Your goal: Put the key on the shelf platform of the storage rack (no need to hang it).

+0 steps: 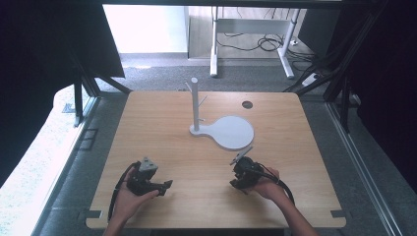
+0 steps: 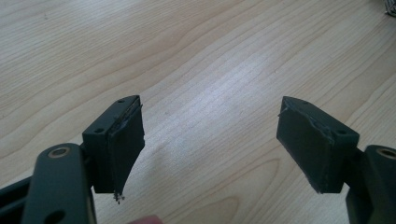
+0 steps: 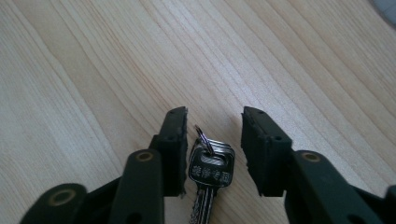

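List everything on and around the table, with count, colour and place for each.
light wooden table: one, pale wood, centre of the high view
white stand with upright post, side pegs and round base plate: one, white, table centre
silver keys on a small ring: one bunch, silver, lying on the table between the right hand-held gripper's jaws
round cable hole: one, dark, table's far right
white desk frame: one, white, floor beyond the table
left hand-held gripper: one, black, near left, jaws wide apart over bare wood
right hand-held gripper: one, black, near right, jaws apart around the keys
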Motion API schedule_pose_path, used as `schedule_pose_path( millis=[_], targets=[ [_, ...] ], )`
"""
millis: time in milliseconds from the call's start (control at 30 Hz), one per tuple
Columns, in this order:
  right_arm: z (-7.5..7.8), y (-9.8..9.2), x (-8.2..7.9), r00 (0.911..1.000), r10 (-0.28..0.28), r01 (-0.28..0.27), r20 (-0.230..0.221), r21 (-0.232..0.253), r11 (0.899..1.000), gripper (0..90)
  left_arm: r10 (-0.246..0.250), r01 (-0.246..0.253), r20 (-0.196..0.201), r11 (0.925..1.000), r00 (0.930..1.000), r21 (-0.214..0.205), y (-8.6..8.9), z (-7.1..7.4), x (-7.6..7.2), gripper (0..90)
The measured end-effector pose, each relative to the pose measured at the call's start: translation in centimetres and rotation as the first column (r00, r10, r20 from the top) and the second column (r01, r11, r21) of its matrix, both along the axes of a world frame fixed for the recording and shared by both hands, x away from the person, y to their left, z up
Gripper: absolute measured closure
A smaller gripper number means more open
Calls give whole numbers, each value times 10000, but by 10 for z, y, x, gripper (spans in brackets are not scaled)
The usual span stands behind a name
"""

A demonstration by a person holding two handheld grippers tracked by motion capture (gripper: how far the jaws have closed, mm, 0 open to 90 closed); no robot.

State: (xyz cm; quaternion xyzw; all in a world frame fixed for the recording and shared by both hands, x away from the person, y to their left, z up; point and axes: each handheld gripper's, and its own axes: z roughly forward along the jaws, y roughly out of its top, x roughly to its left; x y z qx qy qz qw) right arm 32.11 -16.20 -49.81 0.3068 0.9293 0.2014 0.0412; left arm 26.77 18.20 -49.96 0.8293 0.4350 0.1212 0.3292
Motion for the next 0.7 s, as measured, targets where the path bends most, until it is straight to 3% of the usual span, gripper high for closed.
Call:
schedule_pose_path(
  millis=[333, 533, 700],
  targets=[
    [-3, 0, 4, 9993, -15, 13, -378, -36, 10000, 784, 74, -74, 18, 10000, 10000, -43, 1, 0, 0, 236],
    [-1, -1, 5, 9994, -148, 149, -317, 45, 9999, 876, 109, -109, 38, 9999, 9999, -59, 3, 1, 0, 236],
    [1, -3, 7, 9994, -252, 255, -245, 91, 9996, 884, 118, -118, 37, 9999, 9999, -48, 3, 1, 0, 236]
  ],
)
